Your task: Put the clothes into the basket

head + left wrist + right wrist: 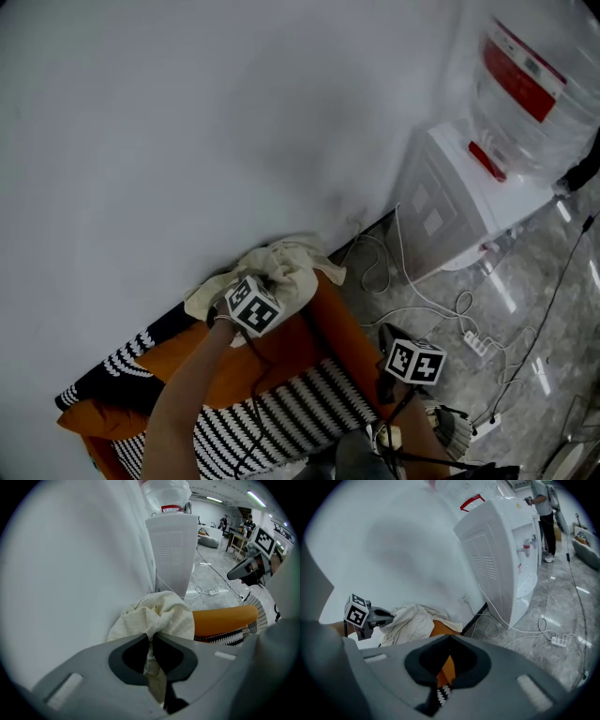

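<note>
Our right hand-held gripper hangs empty, jaws together; our left hand-held gripper pinches one thin fold of cream cloth, which we fear may slip free.

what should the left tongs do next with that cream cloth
Probably lift straight up. The left tongs are shut on a fold of the cream cloth, but most of it lies bunched on the orange cushion against the wall. Raising it clear likely comes before carrying it anywhere.
</note>
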